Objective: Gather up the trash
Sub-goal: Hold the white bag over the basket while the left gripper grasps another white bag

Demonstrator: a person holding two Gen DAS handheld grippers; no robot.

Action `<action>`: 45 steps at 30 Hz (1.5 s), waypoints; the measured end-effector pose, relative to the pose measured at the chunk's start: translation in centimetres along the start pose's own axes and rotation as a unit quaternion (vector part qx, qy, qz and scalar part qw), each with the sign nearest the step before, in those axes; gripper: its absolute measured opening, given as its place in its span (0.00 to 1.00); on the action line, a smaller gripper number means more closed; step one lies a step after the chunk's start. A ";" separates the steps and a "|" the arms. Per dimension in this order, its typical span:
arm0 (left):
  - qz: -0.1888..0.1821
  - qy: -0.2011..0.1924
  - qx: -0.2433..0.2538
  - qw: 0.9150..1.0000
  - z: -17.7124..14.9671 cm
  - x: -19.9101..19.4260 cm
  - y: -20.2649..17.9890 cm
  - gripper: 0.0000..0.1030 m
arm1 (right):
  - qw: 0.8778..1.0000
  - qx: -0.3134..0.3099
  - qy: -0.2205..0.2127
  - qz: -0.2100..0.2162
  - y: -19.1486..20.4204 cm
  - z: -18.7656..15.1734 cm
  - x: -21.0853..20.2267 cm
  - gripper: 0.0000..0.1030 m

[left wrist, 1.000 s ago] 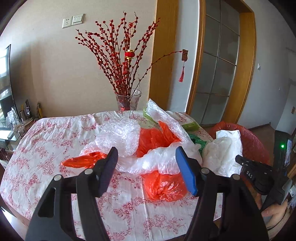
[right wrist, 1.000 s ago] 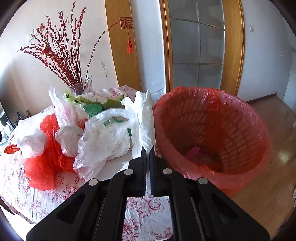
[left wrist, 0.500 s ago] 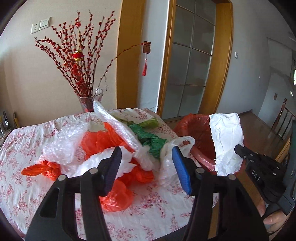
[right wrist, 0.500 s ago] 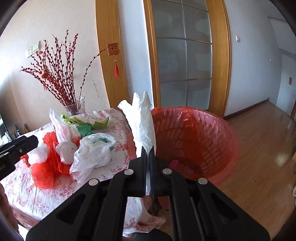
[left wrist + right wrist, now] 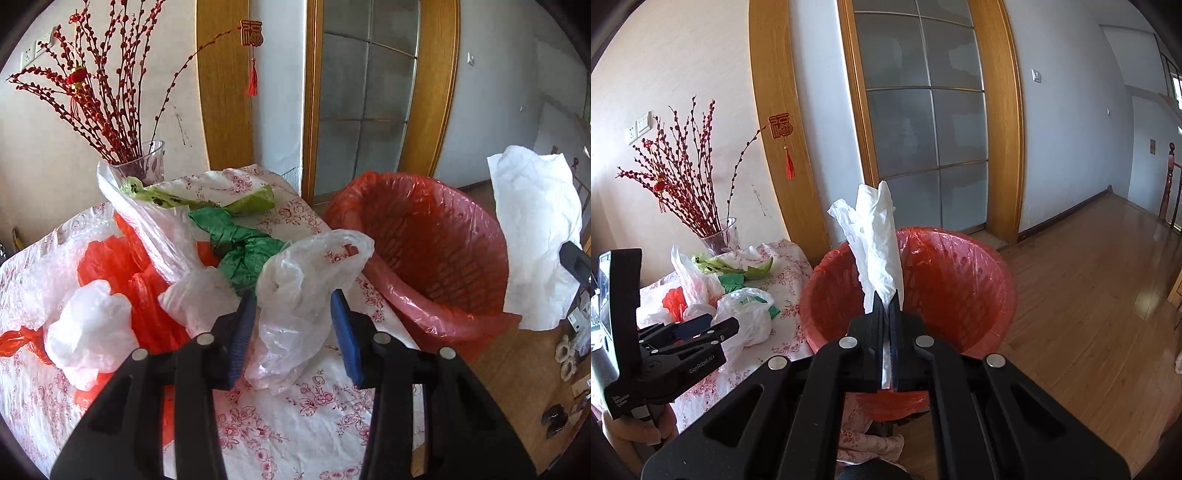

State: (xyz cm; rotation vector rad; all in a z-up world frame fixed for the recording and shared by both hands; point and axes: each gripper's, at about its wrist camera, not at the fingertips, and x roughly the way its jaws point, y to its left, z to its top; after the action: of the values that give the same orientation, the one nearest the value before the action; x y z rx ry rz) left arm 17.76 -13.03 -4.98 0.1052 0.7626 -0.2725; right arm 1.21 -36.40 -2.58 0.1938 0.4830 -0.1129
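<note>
A white plastic bag (image 5: 881,243) stands up from the closed jaws of the right gripper (image 5: 885,314), pinched between them and held above the red-lined waste basket (image 5: 960,280) that sits beside the worktop (image 5: 295,424). In the left wrist view the same bag hangs at the right, past the basket's rim. A clear plastic bag (image 5: 299,295) lies crumpled on the flowered cloth at the worktop's edge nearest the basket, and the left gripper (image 5: 293,332) straddles it: its jaws have just been closing, the bag sits between them, yet the blue pads (image 5: 347,339) do not visibly press it. Behind lie orange bags (image 5: 122,266), a green bag (image 5: 240,247) and other white ones, then a glass vase (image 5: 142,166) of red branches.
</note>
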 end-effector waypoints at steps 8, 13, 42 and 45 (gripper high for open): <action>-0.024 0.032 -0.012 0.999 -0.4 1.9 0.0 0.07 | 1.000 0.011 0.001 0.005 -0.5 -0.2 0.3 0.03; -0.054 0.006 -0.030 0.998 0.0 0.7 0.6 0.04 | 1.000 0.016 -0.004 0.008 -0.8 0.1 0.2 0.03; -0.159 -0.045 -0.006 0.986 6.5 -1.0 -7.3 0.04 | 0.998 0.046 -0.043 -0.019 -4.4 4.0 1.9 0.03; -0.166 -0.038 -0.007 0.985 6.8 0.0 -7.8 0.04 | 0.997 0.053 -0.042 -0.021 -5.0 4.1 2.3 0.03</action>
State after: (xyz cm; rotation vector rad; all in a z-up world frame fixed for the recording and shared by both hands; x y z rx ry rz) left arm 20.05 -21.85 -0.04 -0.0472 0.7042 -0.5846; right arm 4.31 -42.29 -0.92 0.2826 0.3977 -0.1881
